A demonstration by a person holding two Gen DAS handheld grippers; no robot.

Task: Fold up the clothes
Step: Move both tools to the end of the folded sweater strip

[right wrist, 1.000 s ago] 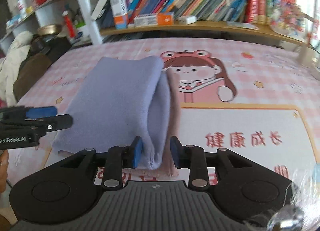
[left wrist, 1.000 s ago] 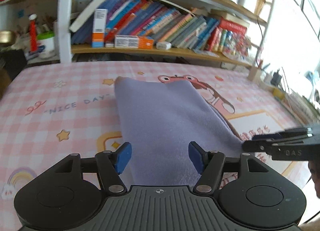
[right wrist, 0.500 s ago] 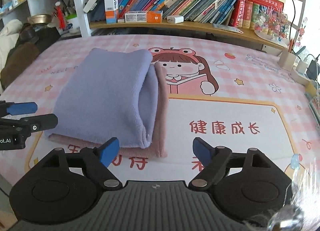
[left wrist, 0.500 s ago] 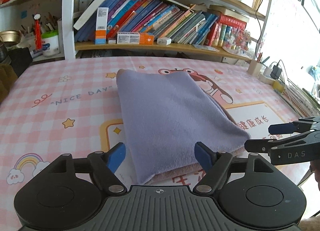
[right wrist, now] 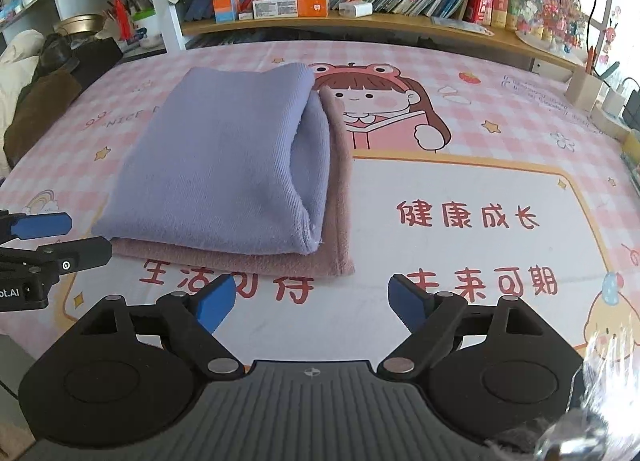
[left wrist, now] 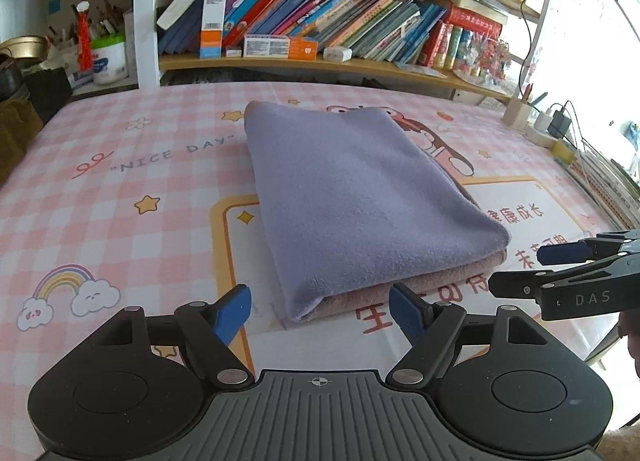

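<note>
Pink tablecloth (right wrist: 460, 61), folded lilac cloth (right wrist: 224, 157)

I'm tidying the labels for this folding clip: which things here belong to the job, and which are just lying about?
Part of the job:
- purple cloth, folded, on top
- pink cloth, folded beneath it
- left gripper, open
- right gripper, open

Lying about:
- books on the shelf
- orange box
- white charger
- pen holder
</note>
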